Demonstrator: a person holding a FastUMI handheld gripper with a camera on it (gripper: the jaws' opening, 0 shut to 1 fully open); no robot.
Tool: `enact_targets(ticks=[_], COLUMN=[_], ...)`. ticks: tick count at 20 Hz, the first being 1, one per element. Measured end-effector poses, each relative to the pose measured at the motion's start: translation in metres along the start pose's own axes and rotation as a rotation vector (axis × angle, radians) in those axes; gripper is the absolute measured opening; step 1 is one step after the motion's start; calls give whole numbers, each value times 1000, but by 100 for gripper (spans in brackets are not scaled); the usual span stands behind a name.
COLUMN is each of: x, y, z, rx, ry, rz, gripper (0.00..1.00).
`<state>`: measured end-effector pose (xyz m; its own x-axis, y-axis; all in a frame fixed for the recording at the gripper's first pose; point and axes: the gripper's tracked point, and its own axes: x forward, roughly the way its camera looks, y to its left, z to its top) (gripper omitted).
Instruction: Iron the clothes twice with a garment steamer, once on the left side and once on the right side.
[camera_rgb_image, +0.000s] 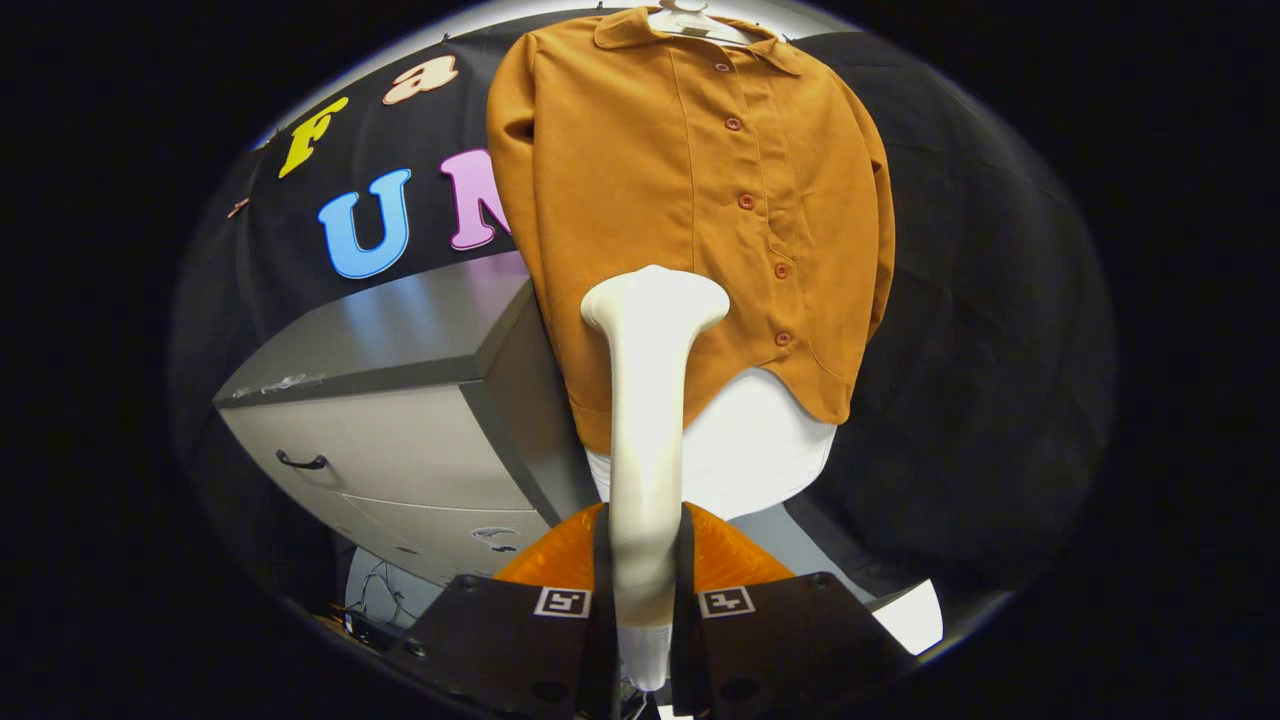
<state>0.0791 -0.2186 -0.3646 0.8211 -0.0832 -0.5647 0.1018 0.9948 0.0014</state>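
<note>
A rust-orange button-up shirt (640, 200) hangs on a white hanger (700, 22) in front of the black cloth wall, with a white garment (760, 450) showing below its hem. My gripper (645, 600) is shut on the handle of a white garment steamer (650, 420). The steamer stands up between the fingers (600, 560), and its wide head (655, 300) sits against the lower middle of the shirt, left of the button line.
A grey cabinet (400, 400) with a dark drawer handle (300, 462) stands to the left of the shirt. An orange shape (740, 555) lies just behind the fingers. Black cloth hangs to the right of the shirt.
</note>
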Motion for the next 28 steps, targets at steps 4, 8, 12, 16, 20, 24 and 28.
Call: enact_targets(ticks=[4, 8, 12, 16, 20, 24, 28], x=[-21, -46, -82, -122, -158, -174, -175], y=[-3, -5, 0, 4, 3, -8, -28], z=[10, 55, 120, 186, 241, 280, 302], rx=[26, 30, 16, 17, 12, 5, 9], ry=[-47, -153, -299, -441, -558, -638, -684], rz=[-6, -20, -21, -8, -2, -23, -41], gripper=[24, 24, 24, 24, 24, 23, 23])
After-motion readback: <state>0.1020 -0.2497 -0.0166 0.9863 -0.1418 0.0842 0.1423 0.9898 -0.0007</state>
